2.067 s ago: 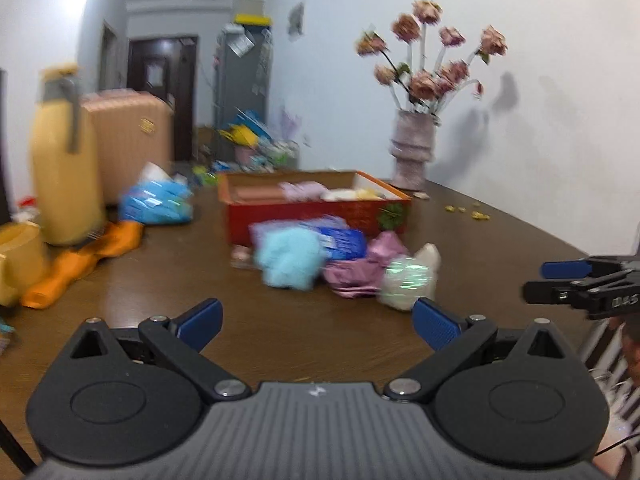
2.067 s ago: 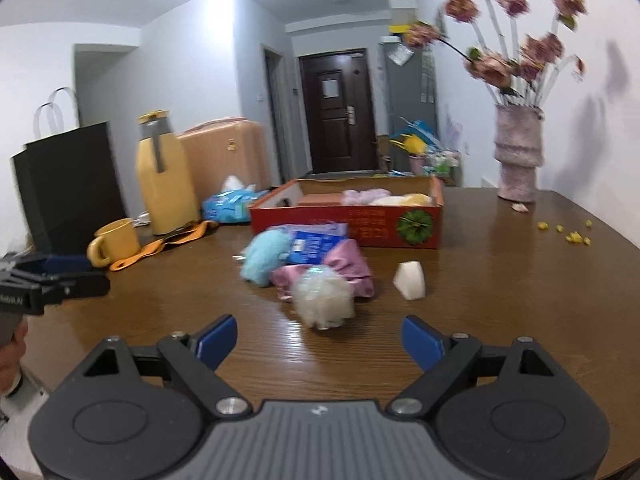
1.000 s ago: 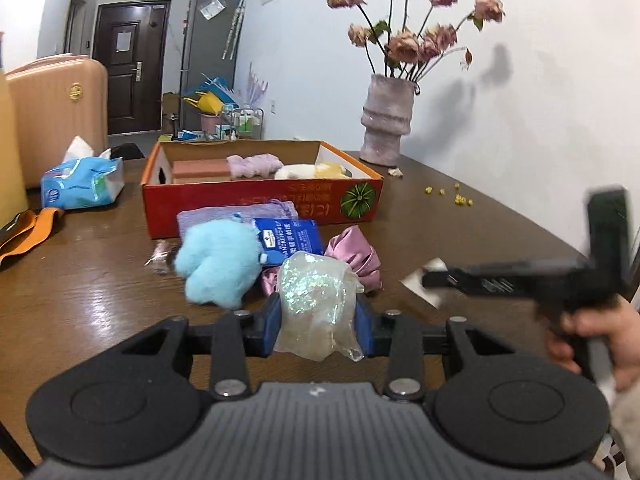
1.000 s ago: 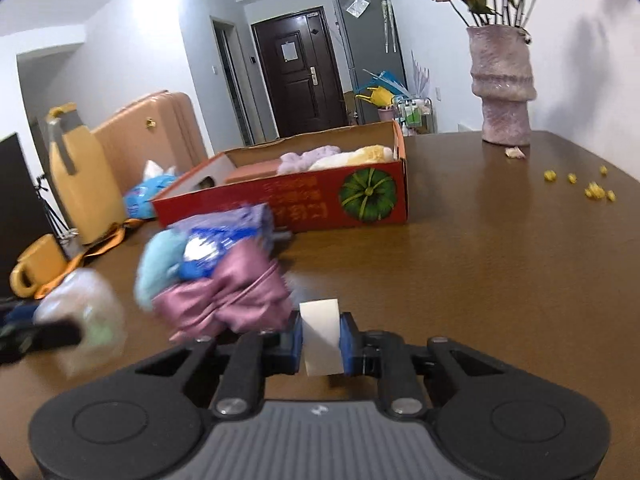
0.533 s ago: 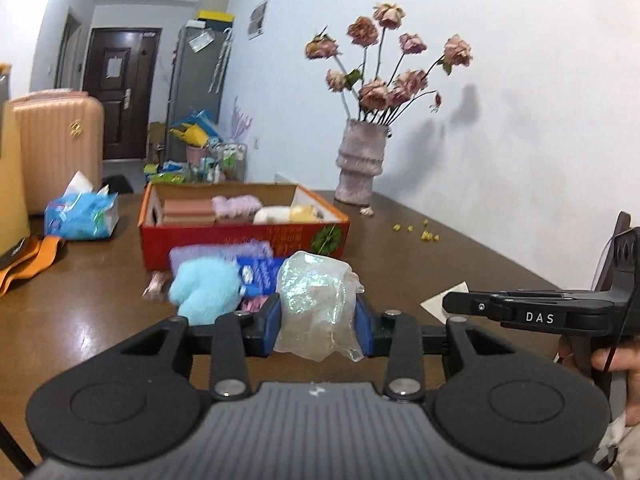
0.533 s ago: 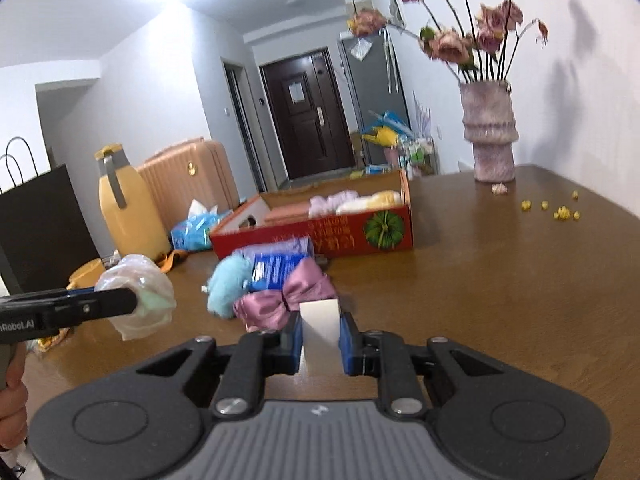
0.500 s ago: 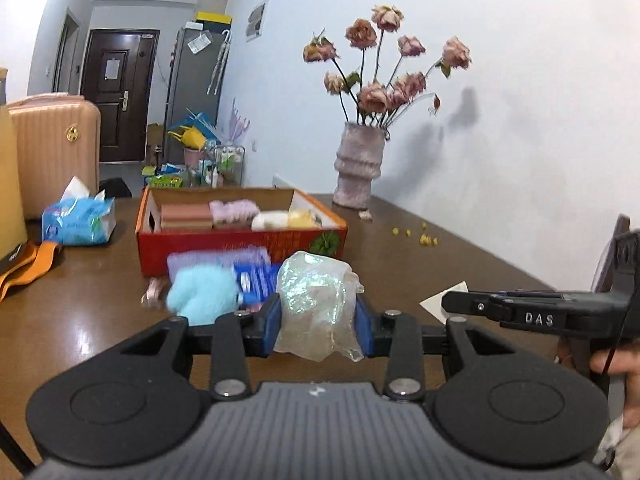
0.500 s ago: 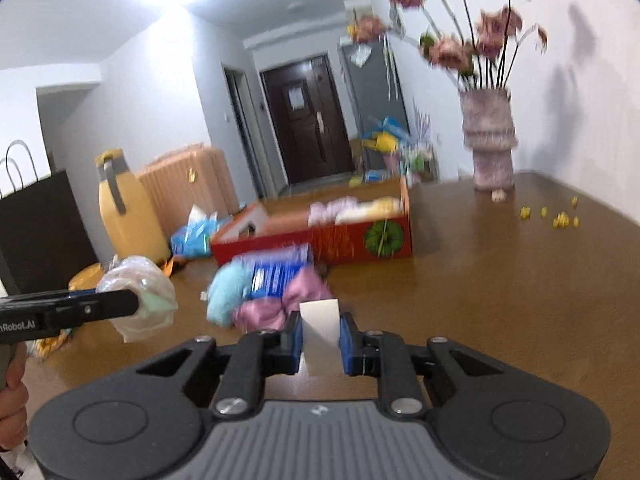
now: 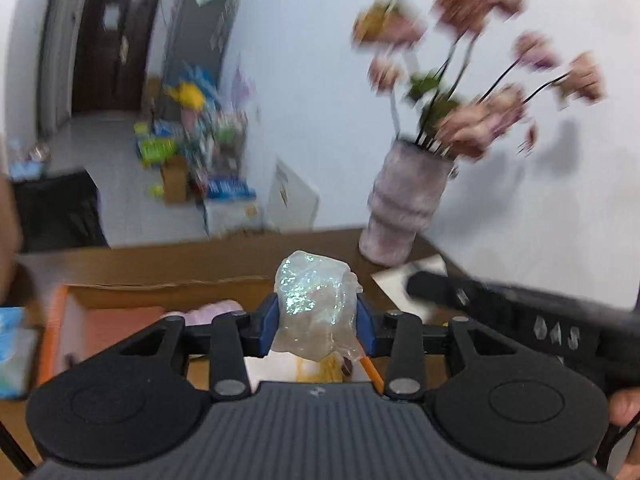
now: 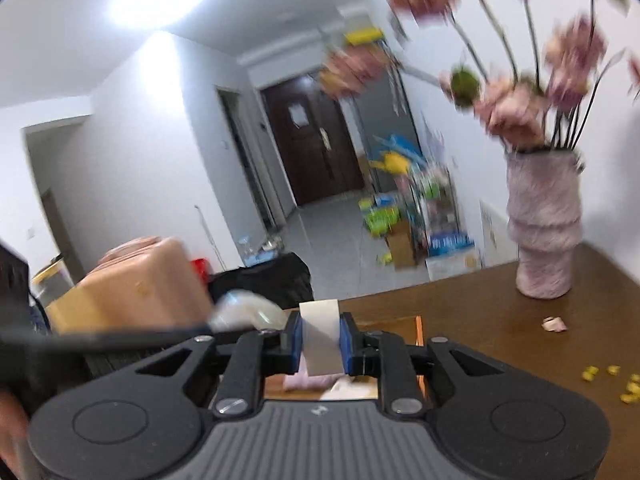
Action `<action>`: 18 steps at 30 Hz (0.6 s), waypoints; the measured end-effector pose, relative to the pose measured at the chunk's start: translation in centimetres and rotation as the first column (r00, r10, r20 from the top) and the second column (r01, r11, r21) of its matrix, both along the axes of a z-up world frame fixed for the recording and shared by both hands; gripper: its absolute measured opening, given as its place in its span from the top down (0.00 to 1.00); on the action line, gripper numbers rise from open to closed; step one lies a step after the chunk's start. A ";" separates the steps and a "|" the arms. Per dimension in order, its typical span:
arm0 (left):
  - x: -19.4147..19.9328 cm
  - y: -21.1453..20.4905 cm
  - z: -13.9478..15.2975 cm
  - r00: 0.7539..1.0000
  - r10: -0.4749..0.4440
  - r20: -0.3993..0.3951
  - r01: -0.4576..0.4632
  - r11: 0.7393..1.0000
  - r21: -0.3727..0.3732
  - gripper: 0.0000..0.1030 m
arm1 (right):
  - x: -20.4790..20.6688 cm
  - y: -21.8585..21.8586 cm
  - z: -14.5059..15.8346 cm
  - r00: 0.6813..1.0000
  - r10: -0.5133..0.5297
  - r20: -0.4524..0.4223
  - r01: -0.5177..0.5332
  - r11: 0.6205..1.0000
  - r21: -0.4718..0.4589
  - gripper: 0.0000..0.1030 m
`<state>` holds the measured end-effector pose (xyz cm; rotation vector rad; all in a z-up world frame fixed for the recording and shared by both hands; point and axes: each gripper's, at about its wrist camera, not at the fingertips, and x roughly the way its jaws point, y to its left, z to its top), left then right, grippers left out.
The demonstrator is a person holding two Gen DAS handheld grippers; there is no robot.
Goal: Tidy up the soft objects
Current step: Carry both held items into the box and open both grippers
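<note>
My left gripper (image 9: 318,320) is shut on a shimmery white mesh puff (image 9: 316,304) and holds it above the open red cardboard box (image 9: 56,320), which has a pink soft item (image 9: 208,308) inside. My right gripper (image 10: 320,342) is shut on a white sponge wedge (image 10: 320,340) and holds it above the box's far right corner (image 10: 418,328). The right gripper and its white wedge (image 9: 416,274) also show at the right of the left wrist view. The left gripper's puff (image 10: 244,314) shows blurred at the left of the right wrist view.
A pink fuzzy vase of dried flowers (image 10: 544,236) stands on the brown table (image 10: 480,320) to the right of the box. Yellow crumbs (image 10: 608,380) lie near the right edge. A peach suitcase (image 10: 132,292) stands beyond the table on the left.
Both grippers have moved forward and up, from in front of the pile to over the red box, each still holding its object. The views are motion-blurred.
</note>
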<state>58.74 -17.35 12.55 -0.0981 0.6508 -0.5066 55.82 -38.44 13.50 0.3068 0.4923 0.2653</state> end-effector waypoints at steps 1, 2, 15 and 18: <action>2.2 -0.6 -1.3 1.000 0.007 -0.025 -0.007 1.000 0.014 0.61 | 2.2 -0.1 -0.8 1.000 -0.015 -0.025 0.015 1.000 -0.008 0.82; 4.0 -0.9 -2.7 0.998 0.023 -0.050 -0.022 0.999 0.023 0.61 | 4.2 -0.1 -1.8 0.998 -0.023 -0.056 0.022 1.000 -0.016 0.82; 11.7 -0.2 -10.8 0.992 0.076 -0.103 -0.070 0.996 0.061 0.19 | 13.9 1.1 -10.4 0.983 -0.048 -0.177 0.032 0.995 -0.095 0.61; 11.4 0.5 -9.7 0.991 0.099 -0.092 -0.092 0.993 0.077 0.19 | 13.1 0.8 -9.7 0.984 -0.052 -0.169 0.038 0.996 -0.086 0.60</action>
